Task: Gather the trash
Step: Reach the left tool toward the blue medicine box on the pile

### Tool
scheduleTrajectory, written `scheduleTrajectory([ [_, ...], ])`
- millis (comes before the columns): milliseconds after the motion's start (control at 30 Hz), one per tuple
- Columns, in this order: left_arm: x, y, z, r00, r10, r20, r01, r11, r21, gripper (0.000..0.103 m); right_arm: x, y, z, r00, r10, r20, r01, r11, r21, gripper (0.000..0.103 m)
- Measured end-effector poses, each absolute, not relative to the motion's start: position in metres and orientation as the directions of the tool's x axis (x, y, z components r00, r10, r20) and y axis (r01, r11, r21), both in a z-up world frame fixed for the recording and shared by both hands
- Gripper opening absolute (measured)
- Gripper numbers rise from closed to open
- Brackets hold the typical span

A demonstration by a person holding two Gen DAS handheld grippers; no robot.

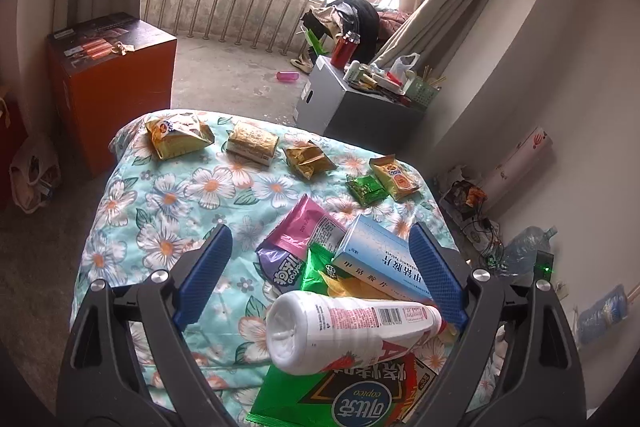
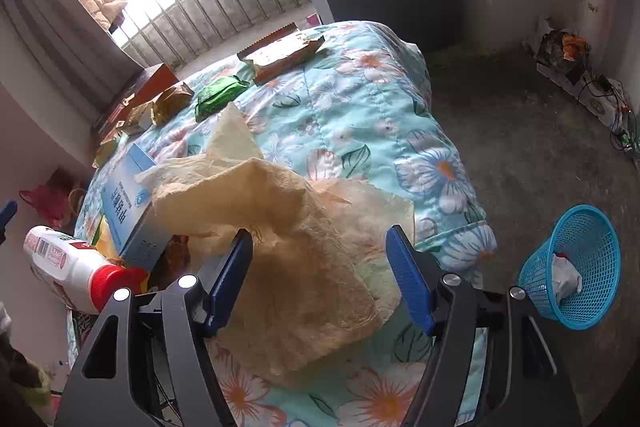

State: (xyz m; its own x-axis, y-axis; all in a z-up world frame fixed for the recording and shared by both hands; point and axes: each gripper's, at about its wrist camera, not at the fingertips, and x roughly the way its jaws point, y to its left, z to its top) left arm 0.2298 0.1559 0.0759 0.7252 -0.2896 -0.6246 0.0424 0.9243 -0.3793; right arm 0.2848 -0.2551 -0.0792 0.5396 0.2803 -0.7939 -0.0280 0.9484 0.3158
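Trash lies heaped on the floral quilt [image 1: 168, 203] of a bed. Left hand-held gripper [image 1: 320, 267] spread wide, nothing pinched; between its fingers lie a white bottle [image 1: 344, 327], a pale blue box [image 1: 380, 259], and a pink pouch [image 1: 308, 227], overlapping on a green wrapper [image 1: 352, 399]. Farther ahead, five small snack packets in a loose row, apart from one another. Right hand-held gripper [image 2: 320, 279] also spread, straddling a crumpled tan paper sheet [image 2: 288, 247] that touches neither pad; likely lined up to pinch it. Blue mesh basket [image 2: 576, 267] on the floor, right of that gripper, tilted, already holding a white scrap: probably the drop point.
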Motion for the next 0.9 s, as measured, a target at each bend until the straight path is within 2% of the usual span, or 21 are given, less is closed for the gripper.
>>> scheduleTrajectory([
  [100,0.257,0.144,0.082,0.670,-0.305,-0.677,0.082,0.936,-0.341,0.086,0.281,-0.259,-0.071,0.559,0.326,-0.763,-0.047,0.931,0.363,0.067],
  [267,0.306,0.118,0.074,0.554,-0.310,-0.773,0.156,0.950,-0.269,0.086,0.272,-0.278,-0.075,0.544,0.457,-0.704,-0.017,0.844,0.536,0.068],
  [400,0.335,0.081,0.054,0.422,-0.317,-0.849,0.317,0.929,-0.190,0.086,0.262,-0.280,-0.075,0.549,0.458,-0.699,-0.019,0.843,0.537,0.068],
  [533,0.361,0.053,0.027,0.273,-0.309,-0.911,0.389,0.901,-0.189,0.086,0.259,-0.279,-0.075,0.543,0.464,-0.700,-0.022,0.841,0.540,0.068],
  [633,0.371,0.042,0.021,0.278,-0.277,-0.920,0.447,0.885,-0.131,0.086,0.258,-0.278,-0.072,0.550,0.451,-0.703,-0.031,0.852,0.522,0.068],
  [800,0.355,0.010,0.034,0.303,-0.320,-0.898,0.749,0.663,0.016,0.086,0.262,-0.279,-0.070,0.545,0.455,-0.704,-0.041,0.853,0.520,0.068],
  [900,0.339,-0.010,0.026,0.288,-0.282,-0.915,0.876,0.463,0.133,0.086,0.267,-0.280,-0.072,0.543,0.451,-0.708,-0.033,0.854,0.519,0.068],
])
